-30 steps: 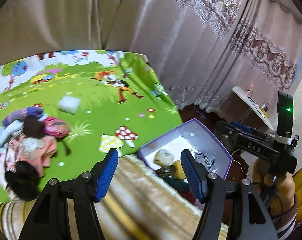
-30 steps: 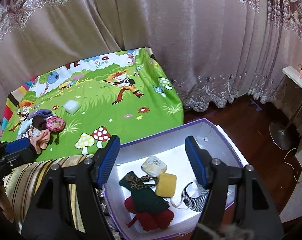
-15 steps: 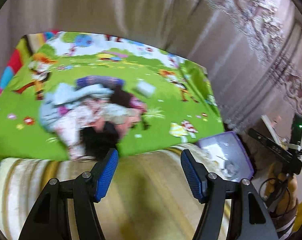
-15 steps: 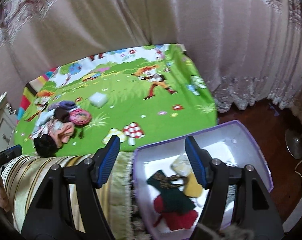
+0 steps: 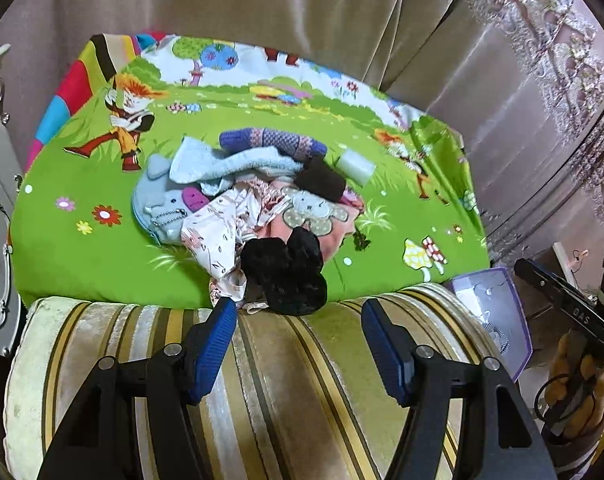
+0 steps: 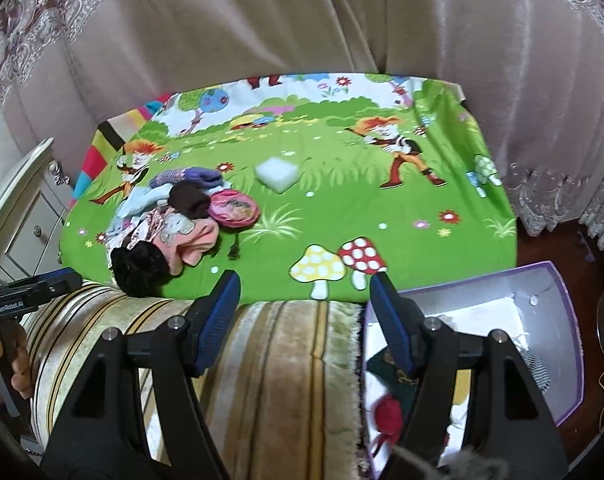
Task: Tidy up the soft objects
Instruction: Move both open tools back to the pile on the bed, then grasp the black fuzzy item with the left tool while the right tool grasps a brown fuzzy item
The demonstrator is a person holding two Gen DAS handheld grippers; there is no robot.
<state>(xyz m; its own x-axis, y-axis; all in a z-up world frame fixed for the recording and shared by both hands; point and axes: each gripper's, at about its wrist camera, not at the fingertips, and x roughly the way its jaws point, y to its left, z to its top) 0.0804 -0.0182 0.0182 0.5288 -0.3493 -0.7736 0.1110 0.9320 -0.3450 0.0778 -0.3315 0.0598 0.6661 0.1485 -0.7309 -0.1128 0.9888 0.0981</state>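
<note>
Left wrist view: the left gripper (image 5: 297,340) has its blue-padded jaws spread with nothing between them, poised over a striped cushion (image 5: 261,380).
Pile: just past that cushion's far edge, a heap of soft things (image 5: 253,208) lies on the green cartoon blanket (image 5: 81,240); a black fuzzy piece (image 5: 285,276) sits nearest the jaws, a grey plush (image 5: 159,208) on the left, a light blue cloth (image 5: 229,164) and a purple knit (image 5: 273,142) at the back.
White block: a pale sponge-like cube (image 5: 356,166) rests just beside the pile's right end.
Right wrist view: the right gripper (image 6: 304,312) is likewise spread and empty (its right finger overlaps the box edge in the picture).
Box: a purple-rimmed box (image 6: 570,320) stands to the right of the cushion, below the blanket's edge, with a dark green item (image 6: 390,368) and a red one (image 6: 388,418) inside.
Backdrop: pinkish curtains (image 6: 302,20) hang behind.
</note>
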